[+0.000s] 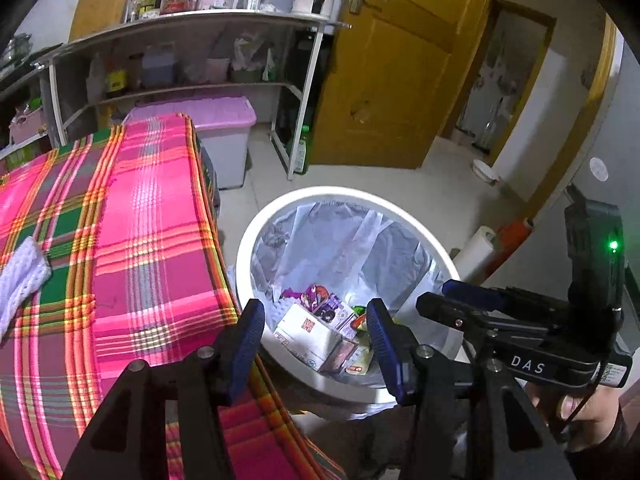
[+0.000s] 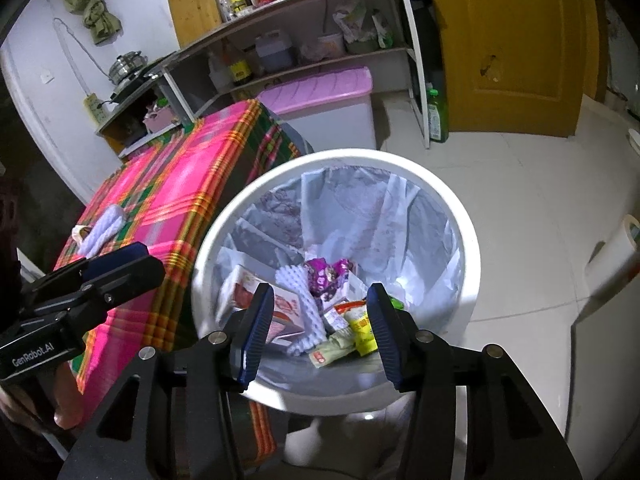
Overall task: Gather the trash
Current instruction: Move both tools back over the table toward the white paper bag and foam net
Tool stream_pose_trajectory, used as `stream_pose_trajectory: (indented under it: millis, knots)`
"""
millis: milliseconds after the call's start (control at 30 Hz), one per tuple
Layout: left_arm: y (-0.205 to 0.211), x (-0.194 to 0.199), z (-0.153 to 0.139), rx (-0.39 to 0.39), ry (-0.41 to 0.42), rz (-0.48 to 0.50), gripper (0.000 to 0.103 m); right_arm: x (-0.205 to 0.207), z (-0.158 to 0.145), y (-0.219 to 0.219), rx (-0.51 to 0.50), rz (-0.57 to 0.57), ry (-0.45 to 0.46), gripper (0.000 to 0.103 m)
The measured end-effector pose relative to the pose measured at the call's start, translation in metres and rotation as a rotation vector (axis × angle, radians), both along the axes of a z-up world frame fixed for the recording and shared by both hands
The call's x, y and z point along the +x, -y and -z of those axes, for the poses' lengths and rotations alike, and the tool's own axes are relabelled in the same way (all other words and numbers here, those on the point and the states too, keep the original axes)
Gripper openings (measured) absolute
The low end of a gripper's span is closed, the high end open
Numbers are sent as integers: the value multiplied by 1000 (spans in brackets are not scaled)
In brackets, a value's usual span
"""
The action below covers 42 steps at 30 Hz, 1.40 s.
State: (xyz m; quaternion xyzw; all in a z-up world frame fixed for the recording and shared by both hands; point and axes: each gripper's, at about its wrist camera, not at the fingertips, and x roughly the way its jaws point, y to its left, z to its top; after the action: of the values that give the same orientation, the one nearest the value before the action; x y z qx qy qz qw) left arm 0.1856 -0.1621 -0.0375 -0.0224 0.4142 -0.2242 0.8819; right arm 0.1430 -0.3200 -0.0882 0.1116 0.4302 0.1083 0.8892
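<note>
A white trash bin [image 1: 280,208] [image 2: 468,248] with a clear liner stands on the floor beside the table. Inside lie a purple wrapper [image 2: 325,277] [image 1: 316,298], a white carton [image 1: 304,330], white foam netting [image 2: 308,312] and yellow and green sachets [image 2: 362,326]. My left gripper [image 1: 316,344] hangs open over the bin's near rim, with nothing between its blue pads. My right gripper [image 2: 320,334] is also open and empty above the bin; from the left wrist it shows at the right [image 1: 448,298]. The left gripper [image 2: 146,260] shows at the left of the right wrist view.
A table under a pink and green plaid cloth [image 1: 132,240] [image 2: 172,200] stands left of the bin, with white knit netting [image 1: 20,276] [image 2: 104,228] on it. Behind are a pink-lidded storage box [image 1: 224,120], metal shelving [image 1: 200,28] and a yellow door [image 1: 400,80]. A paper roll [image 1: 480,248] lies on the floor.
</note>
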Motion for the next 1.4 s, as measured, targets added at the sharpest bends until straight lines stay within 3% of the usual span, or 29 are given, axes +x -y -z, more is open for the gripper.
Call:
stream_pose_trajectory:
  millis: [400, 867, 1400]
  knots:
    - [-36, -36, -29, -50, 82, -54, 53, -26, -35, -38, 21, -89, 81, 49]
    - [-110, -68, -44, -32, 154, -191, 53, -36, -51, -111, -1, -242, 108, 49]
    - [-187, -66, -41, -5, 175, -310, 53, -19, -57, -169, -13, -338, 114, 49]
